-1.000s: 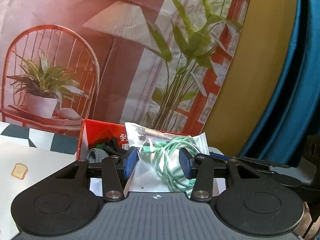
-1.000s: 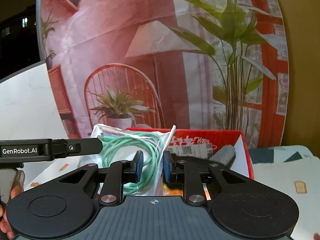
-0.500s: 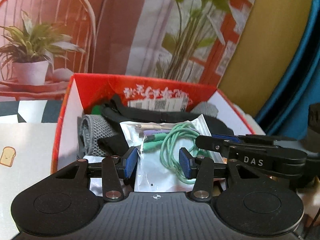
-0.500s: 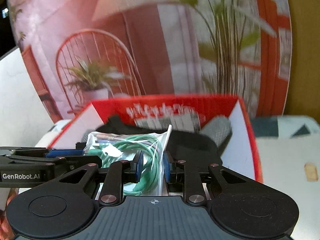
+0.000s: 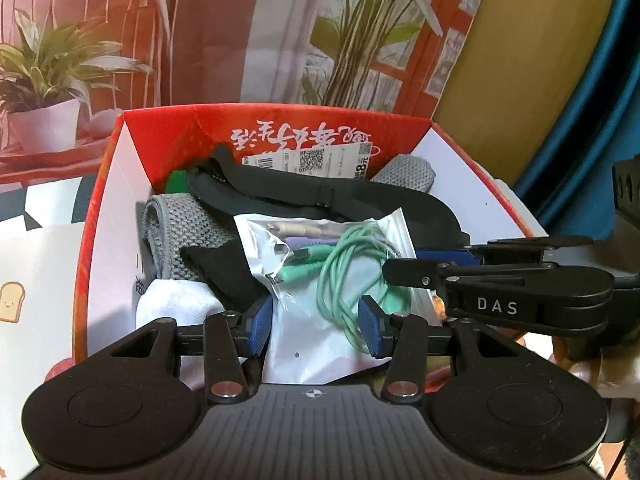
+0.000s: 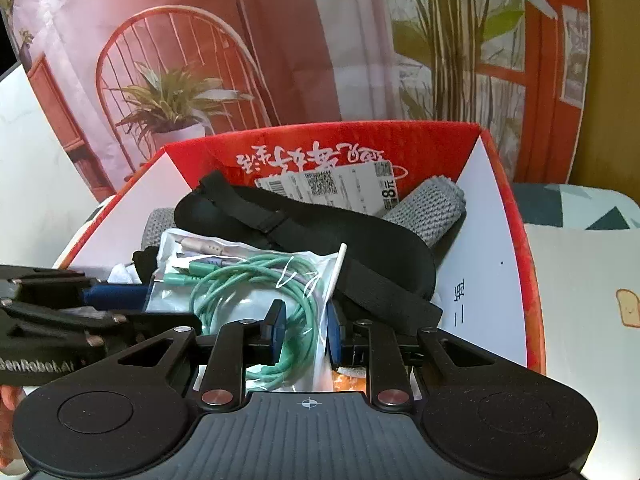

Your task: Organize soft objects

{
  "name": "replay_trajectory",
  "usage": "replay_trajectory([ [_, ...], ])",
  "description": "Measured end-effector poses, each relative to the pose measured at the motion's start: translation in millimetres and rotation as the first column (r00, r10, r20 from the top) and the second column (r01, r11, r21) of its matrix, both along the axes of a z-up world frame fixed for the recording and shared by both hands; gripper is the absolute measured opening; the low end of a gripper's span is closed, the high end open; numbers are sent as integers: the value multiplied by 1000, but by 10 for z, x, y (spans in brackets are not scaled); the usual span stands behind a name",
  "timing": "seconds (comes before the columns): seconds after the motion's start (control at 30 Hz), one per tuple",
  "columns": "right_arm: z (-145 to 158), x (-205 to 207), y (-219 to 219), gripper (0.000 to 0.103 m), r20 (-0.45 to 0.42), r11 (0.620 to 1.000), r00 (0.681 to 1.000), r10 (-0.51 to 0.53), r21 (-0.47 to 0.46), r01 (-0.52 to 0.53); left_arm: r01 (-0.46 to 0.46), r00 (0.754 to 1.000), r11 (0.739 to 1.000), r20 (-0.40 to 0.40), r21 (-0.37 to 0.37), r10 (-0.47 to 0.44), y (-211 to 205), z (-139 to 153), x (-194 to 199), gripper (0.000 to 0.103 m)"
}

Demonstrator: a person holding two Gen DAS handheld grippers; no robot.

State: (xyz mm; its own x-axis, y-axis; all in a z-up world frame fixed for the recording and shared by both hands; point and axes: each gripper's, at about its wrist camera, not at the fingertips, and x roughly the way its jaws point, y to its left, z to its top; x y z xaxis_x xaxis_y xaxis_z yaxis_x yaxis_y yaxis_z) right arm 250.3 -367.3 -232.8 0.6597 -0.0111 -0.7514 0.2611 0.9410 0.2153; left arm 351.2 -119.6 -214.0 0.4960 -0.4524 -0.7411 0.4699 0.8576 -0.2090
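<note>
Behind the box you have a printed backdrop [image 5: 248, 32] [image 6: 304, 40]: it shows a red wire chair [image 6: 172, 64], a potted plant [image 5: 44, 80] in a white pot, and tall green stalks [image 5: 360, 28] against a red window frame [image 6: 536, 52]. To your right of it, in the left wrist view, you see a mustard-yellow panel [image 5: 508, 60] and then a teal curtain [image 5: 600, 120]. The tabletop [image 6: 580, 272] under you carries a white cloth with a small toast cartoon [image 5: 12, 304] [image 6: 628, 308] and dark teal triangles [image 6: 608, 216].

Black left tongs [image 5: 316, 326], blue ribbed pads [image 5: 259, 322], silver screws, white "DAS" lettering
</note>
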Motion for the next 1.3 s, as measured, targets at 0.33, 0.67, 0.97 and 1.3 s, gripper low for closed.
replay_trajectory([
  [0.33, 76, -43, 93, 24, -24, 999, 1000, -13, -41, 12, -19, 998, 999, 60, 37, 17, 14, 144, -135, 51],
  [0.67, 525, -407, 208, 55, 79, 993, 996, -45, -101, 53, -63, 967, 997, 252, 44, 50, 188, 585, -591, 96],
  [0.97, 1057, -906, 459, 102, 196, 990, 979, -54, -117, 78, -206, 914, 978, 351, -35, 205, 534, 1044, -1145, 103],
  [1.3, 1587, -1527, 990, 103, 297, 963, 951, -86, -218, 156, -303, 866, 951, 400, -55, 299, 763, 1416, -1963, 103],
])
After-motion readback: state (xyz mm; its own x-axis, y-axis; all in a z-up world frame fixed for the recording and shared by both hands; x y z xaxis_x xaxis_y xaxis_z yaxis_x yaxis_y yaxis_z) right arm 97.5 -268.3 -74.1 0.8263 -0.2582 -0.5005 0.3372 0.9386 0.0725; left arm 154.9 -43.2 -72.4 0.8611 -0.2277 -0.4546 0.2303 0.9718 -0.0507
